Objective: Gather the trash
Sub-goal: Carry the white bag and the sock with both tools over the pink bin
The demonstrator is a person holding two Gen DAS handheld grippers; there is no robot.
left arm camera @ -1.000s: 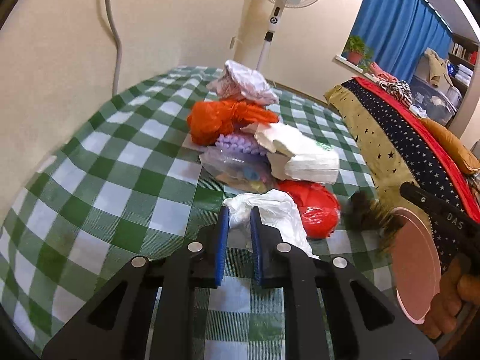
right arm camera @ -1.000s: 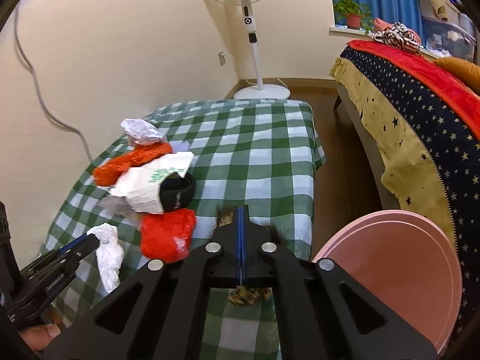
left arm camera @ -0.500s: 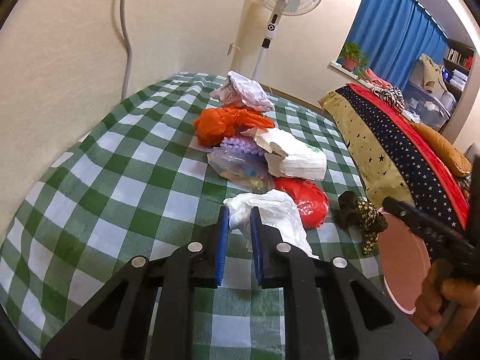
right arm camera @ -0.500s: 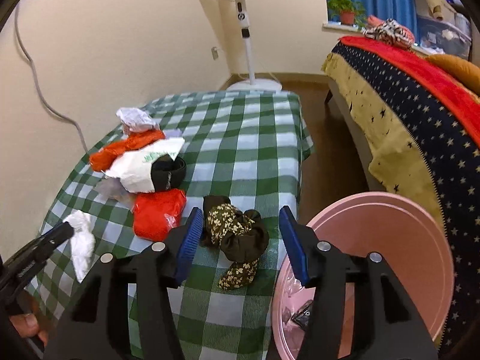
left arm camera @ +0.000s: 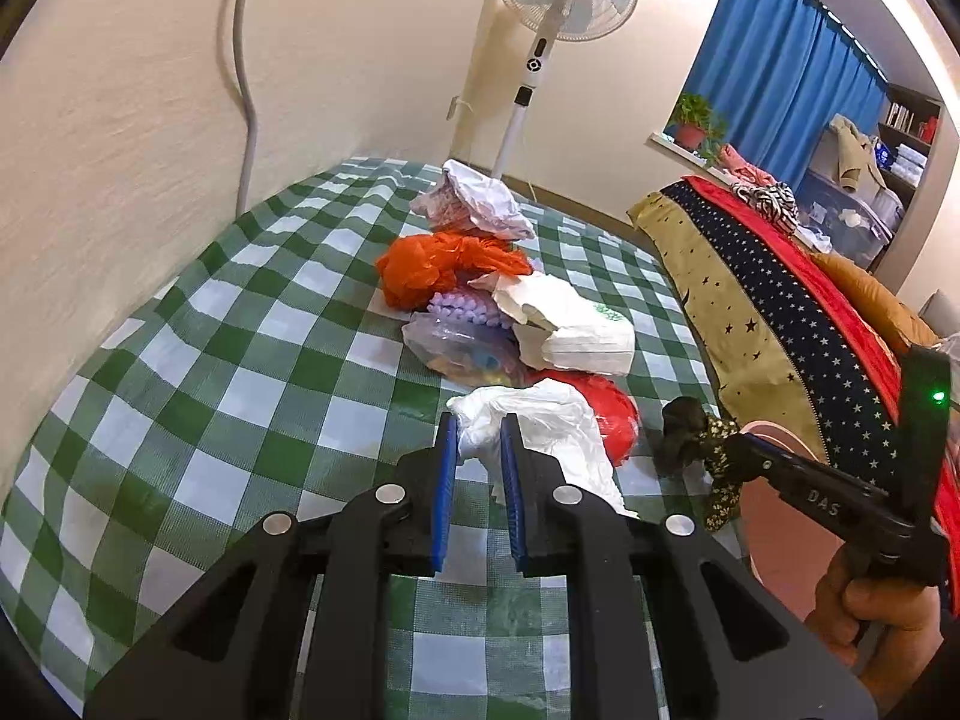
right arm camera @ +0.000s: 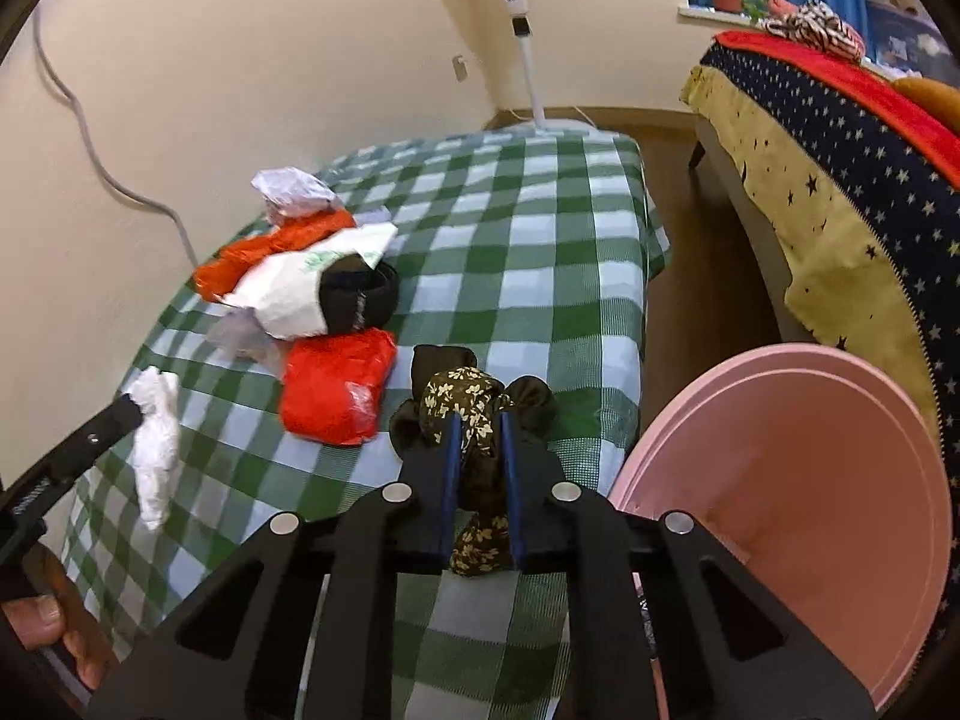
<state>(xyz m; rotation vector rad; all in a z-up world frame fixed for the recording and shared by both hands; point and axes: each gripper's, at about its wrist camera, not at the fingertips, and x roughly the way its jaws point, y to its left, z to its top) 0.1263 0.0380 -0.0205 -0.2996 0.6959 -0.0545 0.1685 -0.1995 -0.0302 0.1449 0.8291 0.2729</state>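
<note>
Left gripper: fingers clamped on a crumpled white plastic bag at the near end of the checked surface. Right gripper: fingers closing on a dark floral cloth scrap by the surface's edge, beside a pink bin. Further trash on the surface: red bag, orange bag.

The left hand-held gripper tilts downward, jaws nearly together on something white. The right hand-held gripper is closing, a bundle between its jaws.
</note>
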